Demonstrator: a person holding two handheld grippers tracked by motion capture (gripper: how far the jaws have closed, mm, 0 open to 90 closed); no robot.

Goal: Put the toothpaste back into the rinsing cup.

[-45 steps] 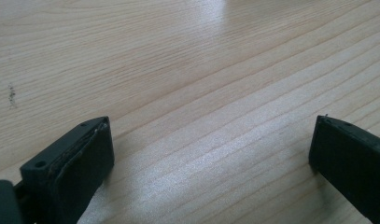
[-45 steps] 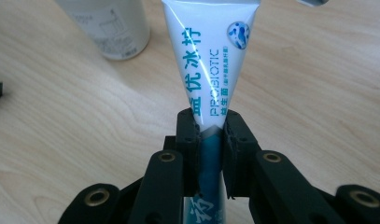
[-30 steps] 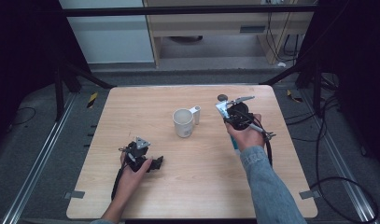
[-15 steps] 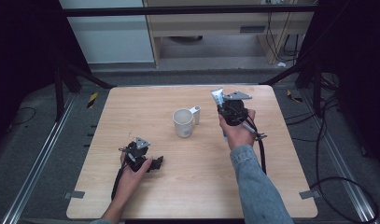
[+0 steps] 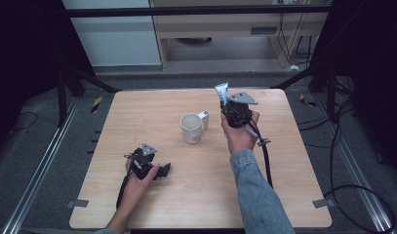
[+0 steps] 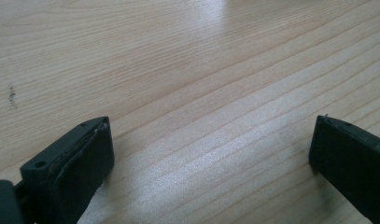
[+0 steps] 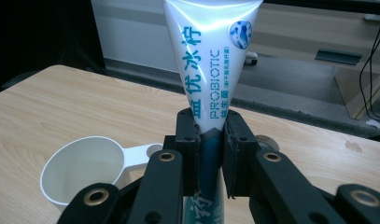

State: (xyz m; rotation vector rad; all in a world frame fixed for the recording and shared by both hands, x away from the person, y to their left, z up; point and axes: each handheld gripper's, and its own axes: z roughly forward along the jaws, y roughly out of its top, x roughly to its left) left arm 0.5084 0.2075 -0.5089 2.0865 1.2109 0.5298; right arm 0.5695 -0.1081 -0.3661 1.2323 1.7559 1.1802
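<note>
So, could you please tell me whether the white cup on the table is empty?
Empty, as far as visible: the right gripper view looks into the cup and shows bare white inside.

Even overhead light on the table (image 5: 137, 112), dark surroundings, glare on the tube (image 7: 211, 51), soft focus.

Lab, wooden table (image 5: 137, 122) on railed frame (image 5: 37, 165), trailing cables (image 5: 352, 190)

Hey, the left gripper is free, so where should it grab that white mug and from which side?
Probably the handle. The mug stands upright and apart from other things, and its flat tab handle sticks out toward the far right, thin enough for two jaws. Bring the open left gripper around to that side; the right gripper, holding the toothpaste tube, crowds it.
</note>
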